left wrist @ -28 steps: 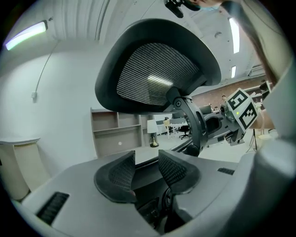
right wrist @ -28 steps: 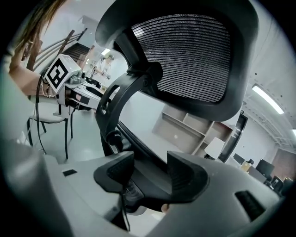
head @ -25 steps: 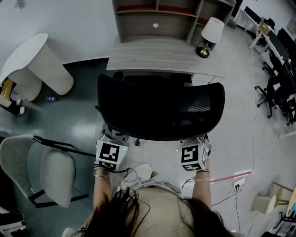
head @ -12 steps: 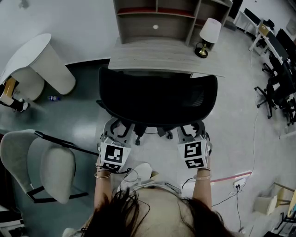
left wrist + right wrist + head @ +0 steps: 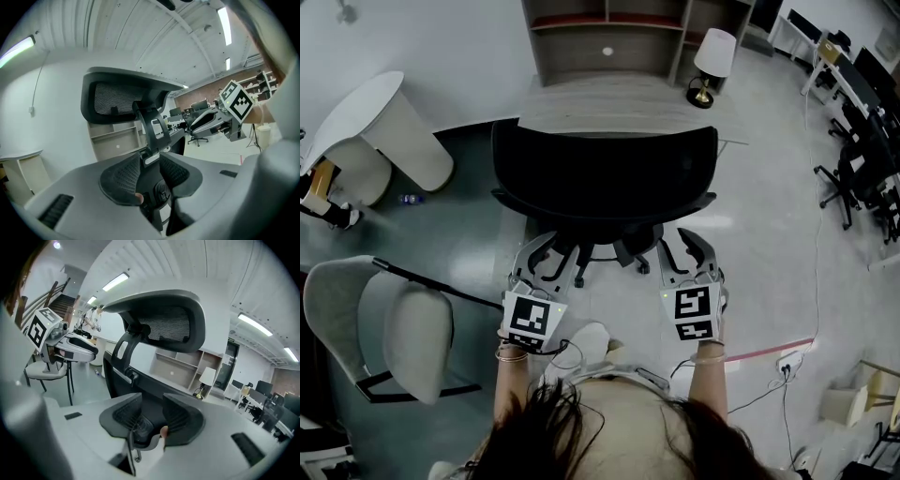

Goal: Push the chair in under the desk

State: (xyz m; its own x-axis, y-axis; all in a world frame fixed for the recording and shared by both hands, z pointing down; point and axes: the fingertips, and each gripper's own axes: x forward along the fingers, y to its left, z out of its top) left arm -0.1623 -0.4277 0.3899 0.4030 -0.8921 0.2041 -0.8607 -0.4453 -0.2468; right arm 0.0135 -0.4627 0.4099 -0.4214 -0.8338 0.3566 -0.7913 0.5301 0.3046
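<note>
The chair looks nearly tucked under the desk at the far side, while the left gripper and right gripper hover just behind its back, jaws half-wide and closing on nothing, so any last push needs fresh contact.

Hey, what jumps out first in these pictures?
A big black chair fills the middle, its back at the desk edge. Just behind it hang the left gripper and right gripper, jaws closing with nothing between them. A white lamp stands on the desk's right end.
</note>
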